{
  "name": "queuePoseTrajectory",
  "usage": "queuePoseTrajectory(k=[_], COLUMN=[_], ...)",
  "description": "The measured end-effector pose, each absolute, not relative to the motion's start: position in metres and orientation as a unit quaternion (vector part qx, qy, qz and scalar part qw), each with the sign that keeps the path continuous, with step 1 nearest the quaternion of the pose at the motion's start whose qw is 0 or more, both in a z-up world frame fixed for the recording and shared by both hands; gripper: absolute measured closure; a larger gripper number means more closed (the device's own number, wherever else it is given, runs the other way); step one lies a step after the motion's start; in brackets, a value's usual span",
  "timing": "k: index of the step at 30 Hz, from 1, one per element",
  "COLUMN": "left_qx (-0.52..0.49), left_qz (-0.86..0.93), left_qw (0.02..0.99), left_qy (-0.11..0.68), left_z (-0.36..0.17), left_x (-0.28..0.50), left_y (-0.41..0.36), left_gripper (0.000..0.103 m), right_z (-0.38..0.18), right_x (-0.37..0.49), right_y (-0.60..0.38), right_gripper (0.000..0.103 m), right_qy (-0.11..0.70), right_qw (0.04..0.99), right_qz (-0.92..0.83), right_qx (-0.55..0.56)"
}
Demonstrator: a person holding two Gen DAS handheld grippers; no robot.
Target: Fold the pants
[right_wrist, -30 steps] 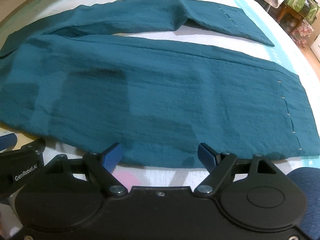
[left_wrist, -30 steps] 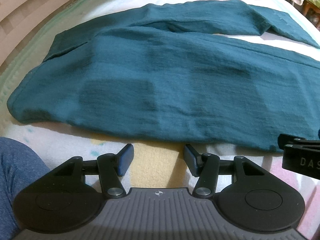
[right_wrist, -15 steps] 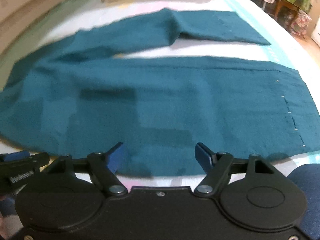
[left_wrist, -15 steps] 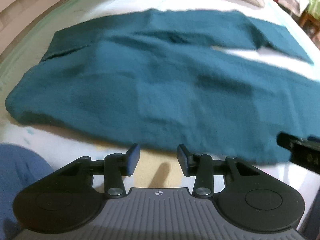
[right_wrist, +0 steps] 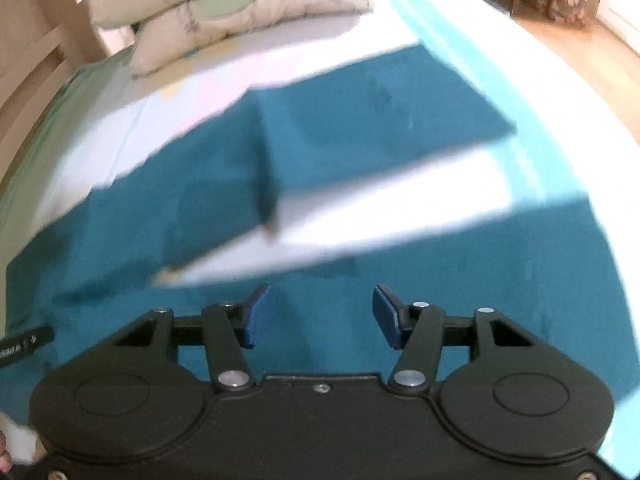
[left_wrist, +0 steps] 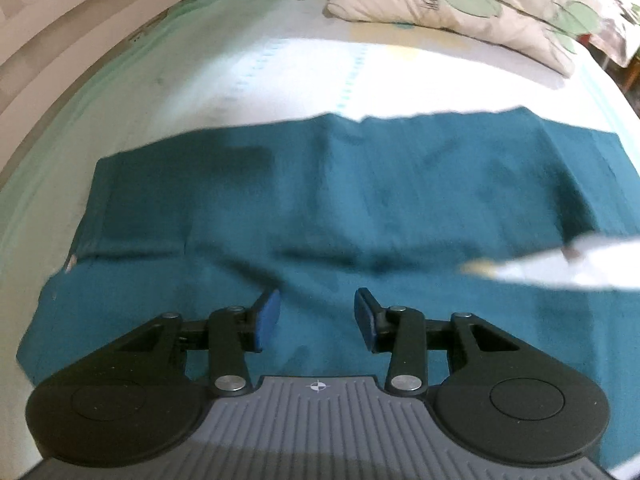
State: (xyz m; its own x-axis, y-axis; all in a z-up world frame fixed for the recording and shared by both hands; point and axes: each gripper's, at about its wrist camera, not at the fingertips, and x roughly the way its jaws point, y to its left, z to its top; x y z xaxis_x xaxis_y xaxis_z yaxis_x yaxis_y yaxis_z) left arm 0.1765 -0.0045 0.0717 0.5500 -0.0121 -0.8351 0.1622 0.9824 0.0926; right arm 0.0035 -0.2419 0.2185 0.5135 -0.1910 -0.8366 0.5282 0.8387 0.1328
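Nearest in the left wrist view, the left claw (left_wrist: 316, 316) hangs over the near part of the teal pants (left_wrist: 320, 208), its blue pads (left_wrist: 266, 318) apart with only cloth seen beneath the gap, nothing pinched between them. In the right wrist view the right claw (right_wrist: 318, 314) hangs likewise over the pants (right_wrist: 200, 216), its jaws closing yet wide apart, and no fabric is caught between its pads (right_wrist: 256, 316). At the left edge of that view a black corner of the other tool shows just above the cloth. The pants lie spread flat on the bed (left_wrist: 280, 72), waist toward the left, the two legs running right and parting into a V with a wedge of pale sheet (right_wrist: 400, 216) between them. Past the far leg the sheet lies bare up to the leaf-printed pillows (left_wrist: 460, 4) at the far edge of the bed, and a strip of wooden floor (right_wrist: 580, 52) shows at far right.
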Motion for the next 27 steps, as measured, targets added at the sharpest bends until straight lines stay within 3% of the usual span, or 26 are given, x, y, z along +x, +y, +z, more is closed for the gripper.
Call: queuePoseTrajectory(k=[10, 17, 25, 27], left_qx=[0.097, 0.134, 0.109, 0.108], left_qz=[-0.035, -0.054, -0.062, -0.065], left_qw=[0.857, 0.863, 0.855, 0.853], left_qy=[0.505, 0.485, 0.503, 0.507], left_z=[0.029, 0.004, 0.002, 0.002], left_x=[0.237, 0.228, 0.23, 0.234], left_y=[-0.01, -0.009, -0.001, 0.0], left_gripper=[0.062, 0.062, 0.062, 0.062], right_z=[0.213, 0.19, 0.145, 0.137], right_x=[0.14, 0.216, 0.267, 0.268], right_y=[-0.323, -0.366, -0.397, -0.4], right_gripper=[0.042, 0.042, 0.042, 0.049], right_qy=[0.453, 0.442, 0.456, 0.467], right_qw=[0.821, 0.797, 0.746, 0.738], right_qz=[-0.256, -0.298, -0.352, -0.356], right_qx=[0.235, 0.283, 0.334, 0.333])
